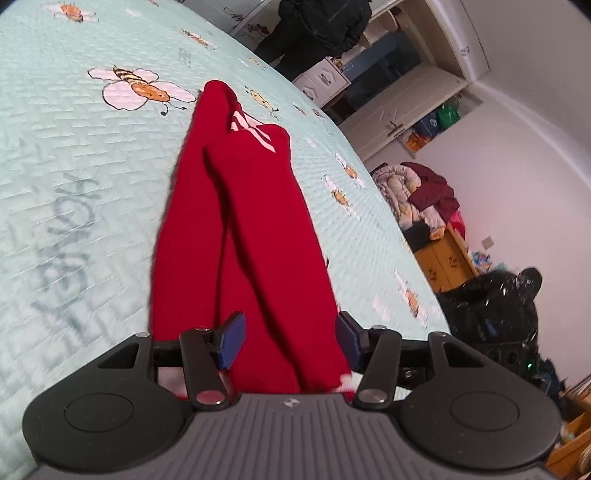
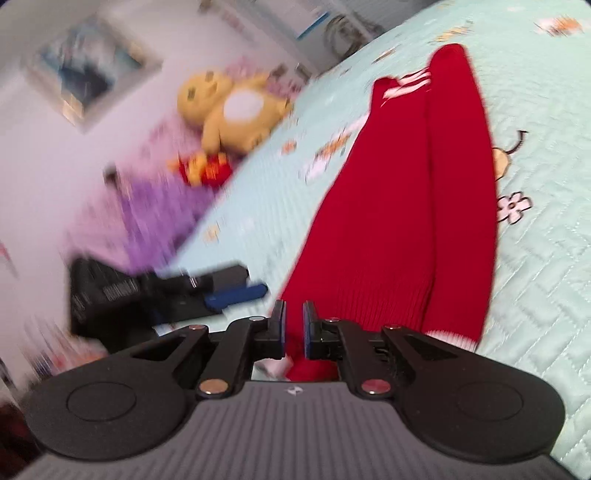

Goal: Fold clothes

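A red knit sweater (image 1: pixel 258 221) with white stripes lies lengthwise on the mint bedspread (image 1: pixel 74 147). Its near end rises into my left gripper (image 1: pixel 288 339), whose blue pads stand wide apart with a thick bunch of red cloth filling the gap. In the right wrist view the same sweater (image 2: pixel 406 203) runs up the bed, and my right gripper (image 2: pixel 294 325) is nearly closed on a thin fold at its ribbed, white-edged hem. A blurred blue finger (image 2: pixel 236 293) of the left gripper shows beside that hem.
A person in dark clothes (image 1: pixel 321 26) stands beyond the far edge of the bed. White cabinets (image 1: pixel 388 110) and a pile of clothes (image 1: pixel 417 195) line the right side. A yellow plush toy (image 2: pixel 229 107) sits at the bed's far left.
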`<action>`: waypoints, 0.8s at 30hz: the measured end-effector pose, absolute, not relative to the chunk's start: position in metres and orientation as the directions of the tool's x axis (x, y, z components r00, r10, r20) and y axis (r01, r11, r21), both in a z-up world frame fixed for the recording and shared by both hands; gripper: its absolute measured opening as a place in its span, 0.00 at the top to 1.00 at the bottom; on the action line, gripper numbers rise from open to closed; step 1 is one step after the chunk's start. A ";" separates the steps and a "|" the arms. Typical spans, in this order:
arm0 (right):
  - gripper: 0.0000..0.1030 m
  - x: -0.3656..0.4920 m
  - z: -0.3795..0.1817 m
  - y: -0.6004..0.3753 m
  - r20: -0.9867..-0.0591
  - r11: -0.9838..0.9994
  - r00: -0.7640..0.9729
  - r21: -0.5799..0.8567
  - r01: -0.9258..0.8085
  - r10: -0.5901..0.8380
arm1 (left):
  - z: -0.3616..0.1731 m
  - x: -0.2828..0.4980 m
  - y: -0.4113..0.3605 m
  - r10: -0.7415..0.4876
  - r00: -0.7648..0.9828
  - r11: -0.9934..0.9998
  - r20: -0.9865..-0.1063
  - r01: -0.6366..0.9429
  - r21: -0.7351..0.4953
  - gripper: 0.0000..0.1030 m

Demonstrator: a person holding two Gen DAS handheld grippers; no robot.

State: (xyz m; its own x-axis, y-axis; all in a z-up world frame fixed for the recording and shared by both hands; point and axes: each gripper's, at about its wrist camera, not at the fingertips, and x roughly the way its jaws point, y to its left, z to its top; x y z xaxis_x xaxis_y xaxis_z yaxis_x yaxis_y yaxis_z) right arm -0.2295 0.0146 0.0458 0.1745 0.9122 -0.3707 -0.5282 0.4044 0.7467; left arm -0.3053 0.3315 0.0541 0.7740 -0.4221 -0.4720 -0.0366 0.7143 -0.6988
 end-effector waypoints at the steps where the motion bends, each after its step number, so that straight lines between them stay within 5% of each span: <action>1: 0.91 -0.223 0.046 0.012 -0.348 0.390 0.180 0.768 -0.509 0.920 | 0.055 -0.299 0.332 -0.424 0.774 0.711 -0.470 -0.037 -0.702 0.45; 12: 0.91 -0.128 0.044 0.040 -0.358 0.434 0.250 0.794 -0.425 0.900 | 0.062 -0.190 0.348 -0.448 0.773 0.684 -0.449 -0.027 -0.729 0.47; 13: 0.91 -0.116 0.043 0.043 -0.365 0.442 0.256 0.794 -0.418 0.895 | 0.060 -0.178 0.351 -0.445 0.767 0.686 -0.463 -0.041 -0.727 0.56; 14: 0.91 -0.104 0.043 0.047 -0.368 0.449 0.264 0.792 -0.414 0.892 | 0.060 -0.166 0.353 -0.432 0.764 0.699 -0.479 -0.052 -0.714 0.83; 15: 0.91 -0.092 0.043 0.051 -0.371 0.456 0.271 0.790 -0.409 0.888 | 0.060 -0.154 0.355 -0.419 0.761 0.711 -0.495 -0.063 -0.700 0.97; 20: 0.91 -0.036 0.047 0.070 -0.343 0.440 0.288 0.791 -0.425 0.894 | 0.057 -0.106 0.356 -0.400 0.762 0.740 -0.509 -0.058 -0.670 0.98; 24: 0.91 0.007 0.015 0.083 -0.369 0.427 0.216 0.813 -0.397 0.904 | 0.023 -0.076 0.354 -0.375 0.707 0.793 -0.600 -0.091 -0.603 0.98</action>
